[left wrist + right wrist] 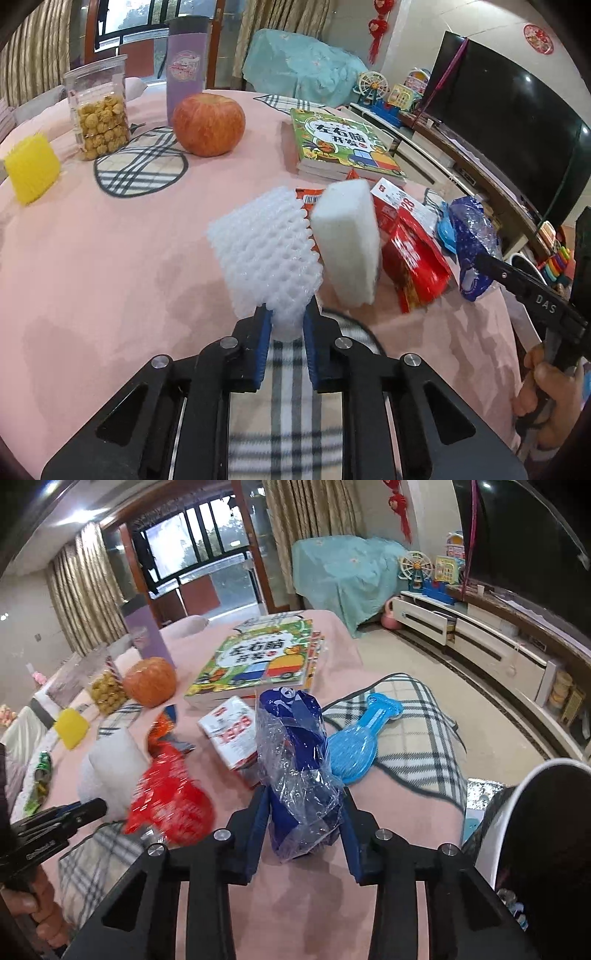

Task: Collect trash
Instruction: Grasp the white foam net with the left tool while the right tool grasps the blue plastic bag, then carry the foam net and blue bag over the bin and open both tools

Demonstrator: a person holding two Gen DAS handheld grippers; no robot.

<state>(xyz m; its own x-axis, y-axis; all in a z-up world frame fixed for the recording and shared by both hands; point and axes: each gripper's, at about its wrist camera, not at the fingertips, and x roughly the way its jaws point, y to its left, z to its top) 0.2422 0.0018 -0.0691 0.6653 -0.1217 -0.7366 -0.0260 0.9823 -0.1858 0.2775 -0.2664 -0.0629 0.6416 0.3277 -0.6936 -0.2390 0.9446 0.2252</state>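
Observation:
On the pink tablecloth (110,258) lies a heap of trash. My left gripper (286,315) is shut on the near end of a white foam fruit net (266,251), its blue pads pinching it. A white foam block (347,240) leans against the net, with a red foil wrapper (413,258) beside it. My right gripper (304,805) is shut on a crumpled blue and clear plastic wrapper (295,760), which stands up between the pads. A red and white packet (232,734) and the red foil wrapper (170,801) lie to its left.
An apple (208,123), a jar of snacks (99,110), a purple tumbler (186,62), a yellow foam net (33,168) and a stack of books (343,147) stand further back. A blue plastic scoop (354,746) lies right of the wrapper. A white-rimmed bin (517,801) sits off the table's right edge.

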